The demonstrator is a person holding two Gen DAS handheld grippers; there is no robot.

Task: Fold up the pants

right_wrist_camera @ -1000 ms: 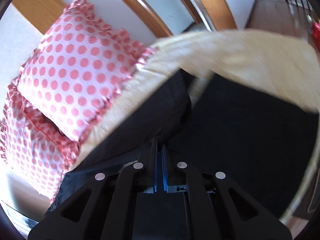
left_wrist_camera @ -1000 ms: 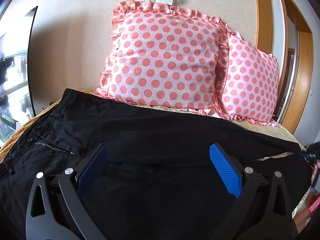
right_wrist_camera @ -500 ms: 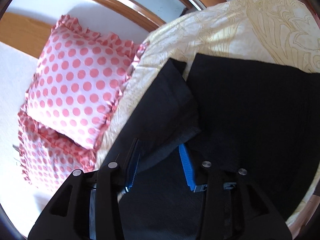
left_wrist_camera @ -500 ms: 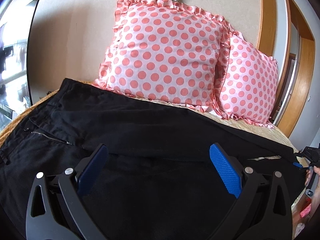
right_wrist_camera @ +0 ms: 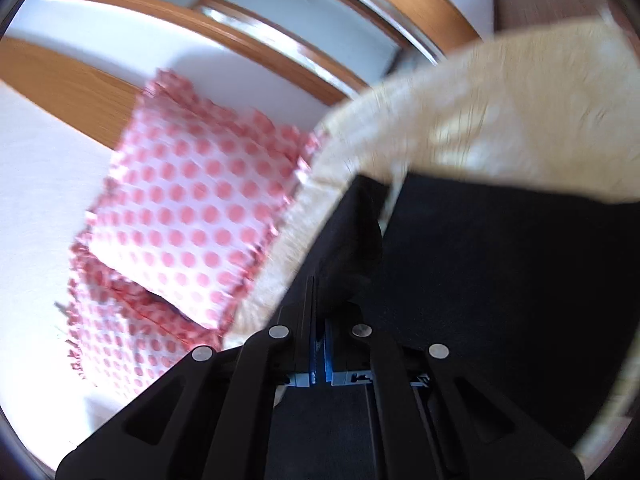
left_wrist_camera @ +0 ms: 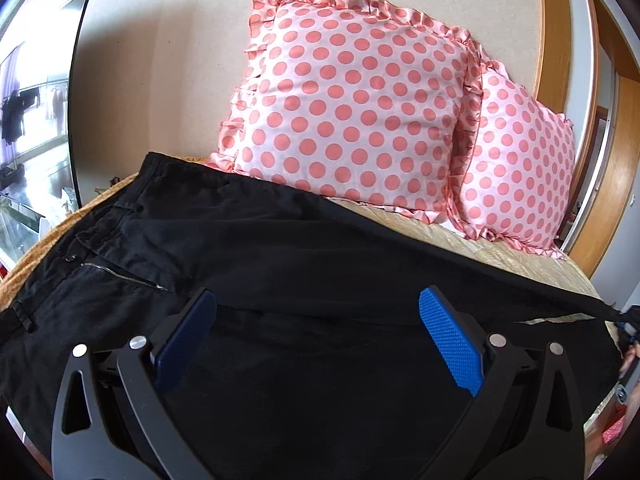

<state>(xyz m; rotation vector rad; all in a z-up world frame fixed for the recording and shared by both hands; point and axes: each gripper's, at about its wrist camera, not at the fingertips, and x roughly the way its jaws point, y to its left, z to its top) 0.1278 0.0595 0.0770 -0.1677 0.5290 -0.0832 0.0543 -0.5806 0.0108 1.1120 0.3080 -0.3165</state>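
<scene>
1. Across the bed (left_wrist_camera: 460,240), from its left edge to its right edge, the black pants (left_wrist_camera: 280,280) lie flat on the yellow cover, waistband and zip fly toward the left, legs running right. Spread this way, they look ready for a lengthwise fold, one leg over the other.

2. The left gripper (left_wrist_camera: 316,328) hovers over the middle of the pants, near the crotch, its jaws wide open and holding nothing; my guess is that it waits to pin or pinch the cloth there.

3. The right gripper (right_wrist_camera: 319,336) is at the leg ends near the right edge of the bed, its jaws closed on the hem of the far leg, which rises as a dark flap above the jaws. Holding a hem there suits carrying that leg across onto the other.

4. Two pink polka-dot pillows (left_wrist_camera: 352,112) lean against the wall at the head edge, clear of the pants.

5. The right wrist view is smeared by motion, so the hem and bed cover are vague. How much cloth sits between the closed jaws is hidden. The near edge of the pants is covered by the left gripper's body.
</scene>
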